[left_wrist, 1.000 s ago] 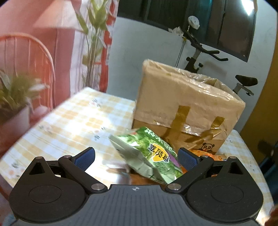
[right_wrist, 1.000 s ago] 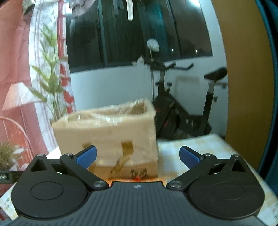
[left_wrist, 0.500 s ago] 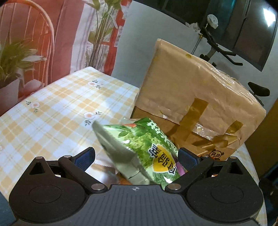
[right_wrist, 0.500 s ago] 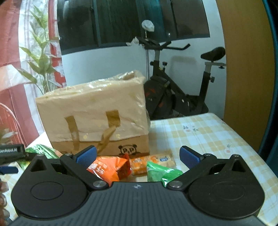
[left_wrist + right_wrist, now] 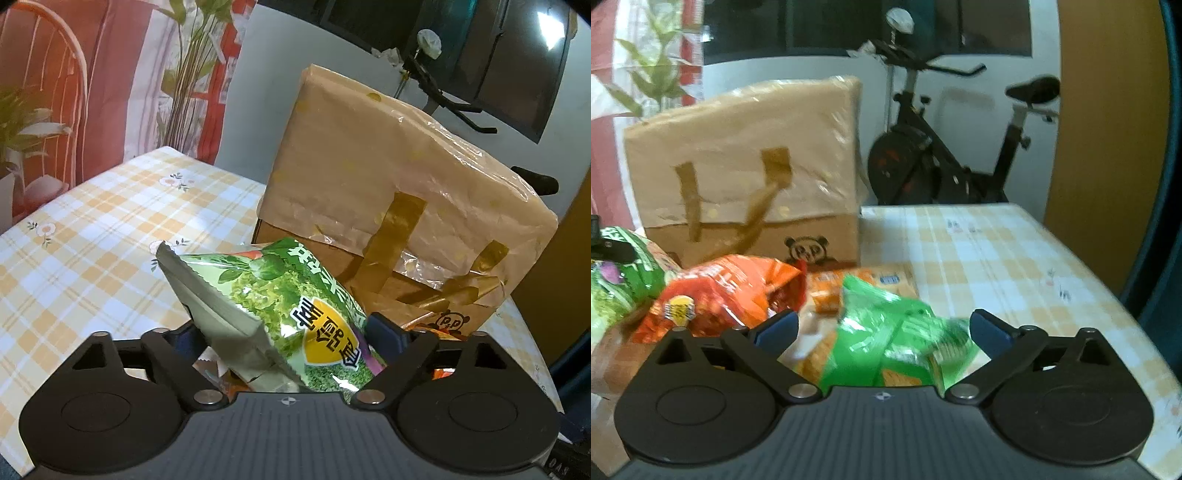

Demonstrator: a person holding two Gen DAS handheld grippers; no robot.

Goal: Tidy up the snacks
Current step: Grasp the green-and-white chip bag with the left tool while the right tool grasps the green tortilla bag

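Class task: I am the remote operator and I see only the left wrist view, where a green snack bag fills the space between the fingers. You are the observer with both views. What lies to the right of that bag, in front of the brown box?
Observer: An orange snack bag lies there, in front of the brown box.
Operator: Anything beyond it?
Observer: Yes, a bright green packet sits between the open fingers of the right gripper, not gripped.
Operator: And behind that packet?
Observer: An orange cracker pack lies flat on the checked tablecloth.
Operator: My own jaws?
Observer: The left gripper is closing, with the green snack bag between its jaws.
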